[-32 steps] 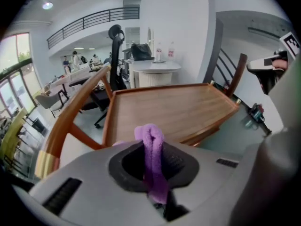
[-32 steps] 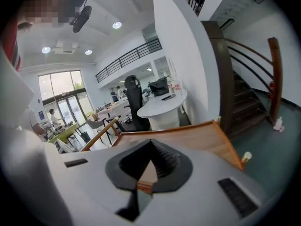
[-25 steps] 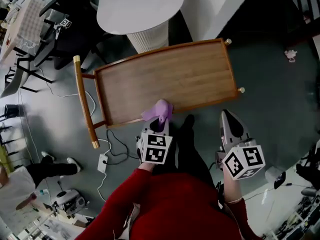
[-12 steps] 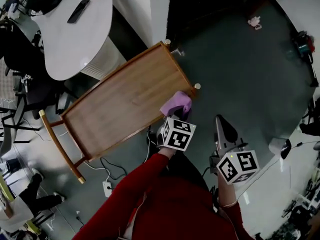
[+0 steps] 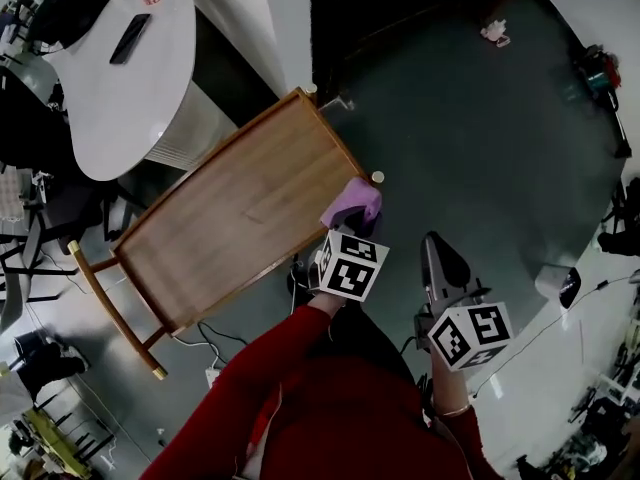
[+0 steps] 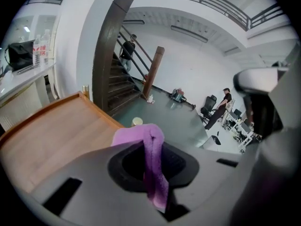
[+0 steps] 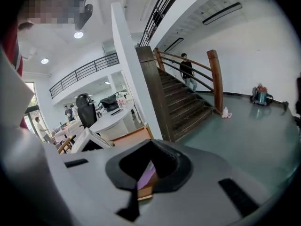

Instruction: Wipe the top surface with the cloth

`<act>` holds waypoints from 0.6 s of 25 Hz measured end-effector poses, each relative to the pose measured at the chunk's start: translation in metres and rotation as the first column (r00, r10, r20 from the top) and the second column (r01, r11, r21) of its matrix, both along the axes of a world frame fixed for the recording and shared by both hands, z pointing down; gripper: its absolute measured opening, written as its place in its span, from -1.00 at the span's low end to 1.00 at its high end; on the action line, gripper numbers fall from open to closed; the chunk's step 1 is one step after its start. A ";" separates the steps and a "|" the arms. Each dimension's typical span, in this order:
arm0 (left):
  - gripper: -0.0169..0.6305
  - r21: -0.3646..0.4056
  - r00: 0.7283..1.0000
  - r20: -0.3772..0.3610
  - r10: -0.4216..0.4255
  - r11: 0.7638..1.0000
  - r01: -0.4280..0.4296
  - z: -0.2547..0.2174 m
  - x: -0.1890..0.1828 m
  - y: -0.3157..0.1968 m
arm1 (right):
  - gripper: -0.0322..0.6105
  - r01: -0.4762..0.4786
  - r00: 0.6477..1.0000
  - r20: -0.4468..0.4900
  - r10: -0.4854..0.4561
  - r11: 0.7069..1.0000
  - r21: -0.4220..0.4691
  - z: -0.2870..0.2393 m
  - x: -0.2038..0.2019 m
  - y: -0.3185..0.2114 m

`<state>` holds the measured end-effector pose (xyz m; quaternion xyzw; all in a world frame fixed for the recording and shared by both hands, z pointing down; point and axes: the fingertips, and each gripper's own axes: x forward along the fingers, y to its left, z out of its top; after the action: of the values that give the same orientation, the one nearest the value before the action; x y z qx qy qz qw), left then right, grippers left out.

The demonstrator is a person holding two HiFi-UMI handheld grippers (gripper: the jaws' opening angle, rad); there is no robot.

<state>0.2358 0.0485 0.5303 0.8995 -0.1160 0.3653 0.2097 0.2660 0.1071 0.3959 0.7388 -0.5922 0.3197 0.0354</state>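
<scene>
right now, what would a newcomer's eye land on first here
The purple cloth stands out first, pinched in the left gripper and sitting at the right end of the wooden top, by its near corner. Next is the right gripper, which hangs shut and empty over the grey floor beside the top.

Wooden trolley top (image 5: pixel 240 208) on grey floor (image 5: pixel 450 118), purple cloth (image 5: pixel 350 206) apparently at its corner.
</scene>
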 end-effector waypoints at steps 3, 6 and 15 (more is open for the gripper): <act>-0.80 -0.003 0.996 -0.029 0.087 0.996 -0.087 -0.039 -0.007 -0.009 | -0.89 0.008 1.000 0.002 -0.008 1.000 0.007 0.000 0.003 -0.004; -0.80 -0.071 0.969 -0.065 0.240 0.967 -0.244 -0.069 -0.011 -0.005 | -0.89 0.020 1.000 0.007 -0.020 1.000 0.013 0.000 0.005 -0.011; -0.80 -0.040 0.982 0.084 0.171 0.985 -0.169 -0.007 0.007 -0.087 | -0.89 0.078 0.997 0.014 -0.078 0.997 0.007 0.002 0.008 -0.032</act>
<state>0.2425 -0.0382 0.5233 0.8858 -0.0419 0.4227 0.1869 0.2743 0.0750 0.3975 0.7129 -0.6220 0.3212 0.0414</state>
